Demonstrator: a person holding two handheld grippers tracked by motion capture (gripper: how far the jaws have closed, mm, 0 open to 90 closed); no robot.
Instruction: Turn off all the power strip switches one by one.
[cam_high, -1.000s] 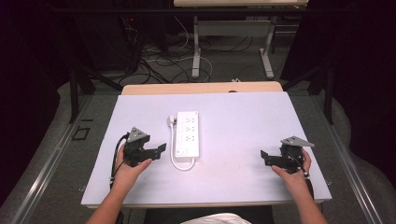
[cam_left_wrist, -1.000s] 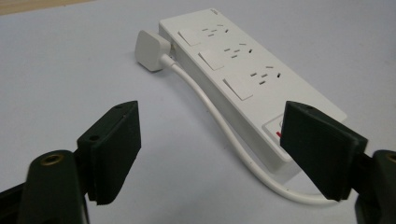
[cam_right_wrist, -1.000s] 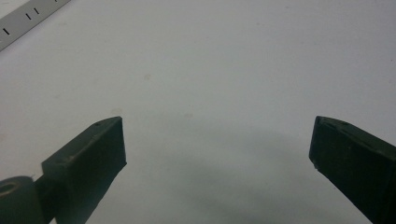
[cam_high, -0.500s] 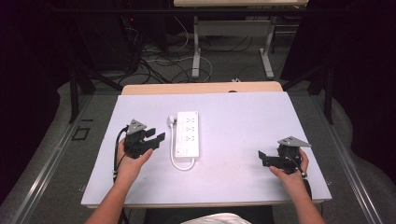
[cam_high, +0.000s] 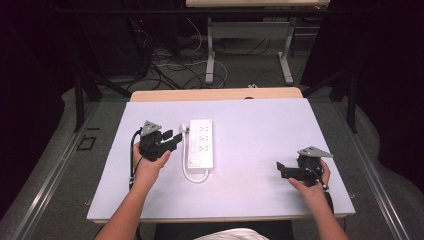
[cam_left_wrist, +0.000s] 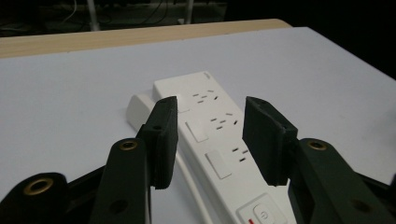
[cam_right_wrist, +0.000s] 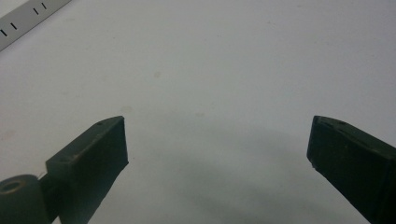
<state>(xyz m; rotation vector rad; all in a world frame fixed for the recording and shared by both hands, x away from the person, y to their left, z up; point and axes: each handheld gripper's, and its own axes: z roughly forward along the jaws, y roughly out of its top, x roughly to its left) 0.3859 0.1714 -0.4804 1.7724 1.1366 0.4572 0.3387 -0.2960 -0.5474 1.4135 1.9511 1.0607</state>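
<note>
My hands come in at the near edge of the counter (cam_high: 250, 130), a pale lavender-white sheet laid over a wooden top whose bare strip shows along the far edge. The sheet carries a few faint marks, seen in the right gripper view.

My right gripper (cam_high: 281, 170) sits near the near right corner, jaws spread wide, nothing between them; its own view shows bare counter under the jaws (cam_right_wrist: 215, 163) and one end of the strip at the upper left corner. My right hand (cam_high: 310, 182) holds it low over the surface.

My left gripper (cam_high: 175, 137) is left of centre, jaws parted, holding nothing, pointed at the strip (cam_high: 200, 142) and just beside its left edge. My left hand (cam_high: 149, 162) is behind it.

The strip, a white power strip, lies flat near the counter's middle, long axis running away from me. Its white cord (cam_high: 192, 176) loops at the near end and runs back up the left side to a white plug (cam_high: 184, 129).

The left gripper view adds what the high view cannot resolve: the outlet slots, and a power switch (cam_left_wrist: 261, 215) with a red mark at the strip's near end. The jaw tips (cam_left_wrist: 212, 140) frame the strip; whether they touch it I cannot tell.

Beyond the counter: grey floor, tangled cables (cam_high: 165, 65), a second table's white legs (cam_high: 210, 55), dark surroundings.
</note>
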